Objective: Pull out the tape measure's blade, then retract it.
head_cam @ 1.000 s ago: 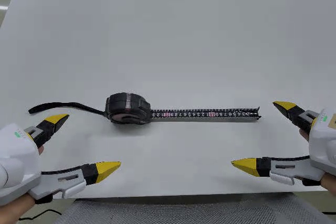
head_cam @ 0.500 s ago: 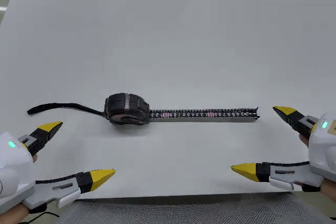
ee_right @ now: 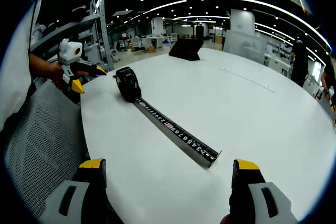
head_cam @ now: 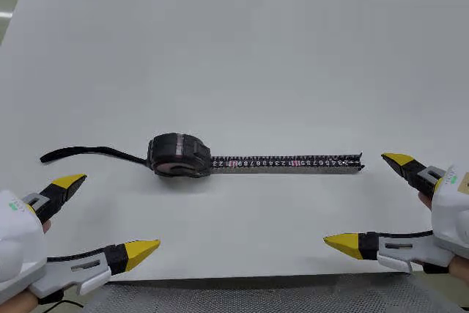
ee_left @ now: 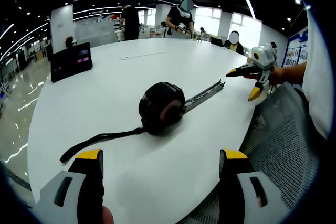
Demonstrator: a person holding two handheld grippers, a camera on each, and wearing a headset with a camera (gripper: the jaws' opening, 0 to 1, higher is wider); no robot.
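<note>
1. While the tape measure (head_cam: 178, 155) lies on the white table (head_cam: 256, 71) with its blade (head_cam: 286, 161) drawn out flat to the right, neither has shifted over the last second. The pull looks done and the retraction is still to come.
2. The left gripper (head_cam: 117, 210) has slid back toward the near edge, while the right gripper (head_cam: 358, 198) has barely moved. Both have their jaws spread wide and empty, well apart from case and blade.
3. The right gripper view shows the blade's hooked end and numerals close up. The left gripper view shows the case's round side face and its strap (ee_left: 100, 140) trailing off.
</note>
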